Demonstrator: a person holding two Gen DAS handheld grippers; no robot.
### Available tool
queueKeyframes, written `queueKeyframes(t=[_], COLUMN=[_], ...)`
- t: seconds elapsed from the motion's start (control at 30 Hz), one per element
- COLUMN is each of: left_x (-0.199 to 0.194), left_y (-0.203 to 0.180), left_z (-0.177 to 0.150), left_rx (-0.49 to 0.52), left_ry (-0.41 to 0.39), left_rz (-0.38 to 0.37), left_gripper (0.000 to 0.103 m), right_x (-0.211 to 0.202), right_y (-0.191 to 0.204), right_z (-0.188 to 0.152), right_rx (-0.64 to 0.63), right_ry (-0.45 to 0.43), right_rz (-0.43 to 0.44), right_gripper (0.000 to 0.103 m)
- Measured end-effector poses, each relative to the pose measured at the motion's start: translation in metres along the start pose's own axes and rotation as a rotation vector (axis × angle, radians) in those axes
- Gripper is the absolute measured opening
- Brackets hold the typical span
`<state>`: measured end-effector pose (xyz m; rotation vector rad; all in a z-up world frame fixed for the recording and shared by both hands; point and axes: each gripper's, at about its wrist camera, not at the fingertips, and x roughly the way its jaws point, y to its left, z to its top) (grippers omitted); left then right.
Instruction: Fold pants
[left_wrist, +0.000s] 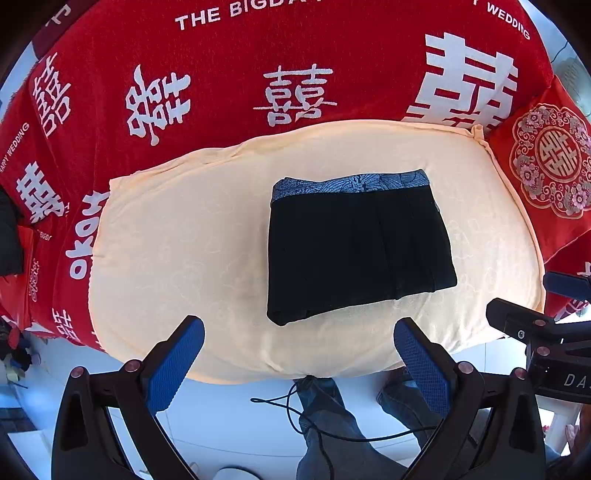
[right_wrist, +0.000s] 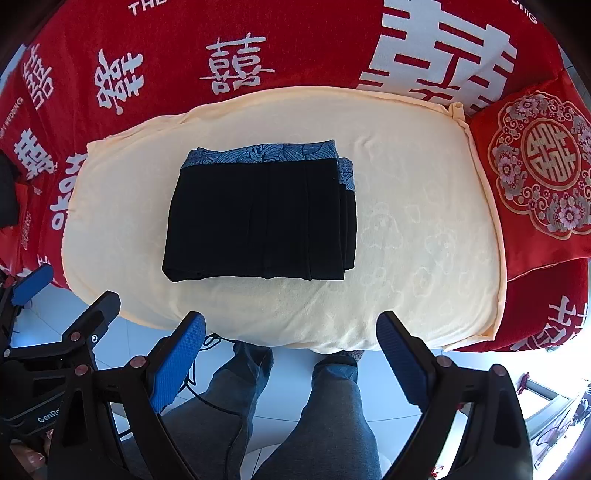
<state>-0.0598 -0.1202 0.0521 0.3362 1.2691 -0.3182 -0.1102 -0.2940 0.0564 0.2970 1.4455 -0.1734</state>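
Pants (left_wrist: 360, 247) lie folded into compact rectangle on cream blanket (left_wrist: 184, 236), well ahead of fingertips. Left gripper (left_wrist: 299, 332) and right gripper (right_wrist: 291, 326) both spread wide, empty, clear of cloth. Folding looks finished; nothing obvious left.

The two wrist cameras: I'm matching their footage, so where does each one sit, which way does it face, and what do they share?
Left wrist: sits on the left gripper, looking forward and down over its open blue fingers at the folded black pants on the cream blanket; the person's jeans-clad legs and the right gripper show.
Right wrist: sits on the right gripper, same heading, pants left of centre; legs and left gripper show.
Shared: pants, blanket, red wedding cover, embroidered cushion.
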Motion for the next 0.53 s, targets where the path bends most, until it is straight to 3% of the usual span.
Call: queueKeyframes(t=[0.53], left_x=[0.0014], left_y=[-0.0013], left_z=[0.0003], left_rx=[-0.008], left_ry=[-0.010], left_rz=[-0.015], left_gripper=[0.103], right_x=[0.0031], right_y=[-0.0025], right_z=[0.0048], right_rx=[0.008], right_ry=[0.010], right_rz=[-0.006], right_gripper=[0.095])
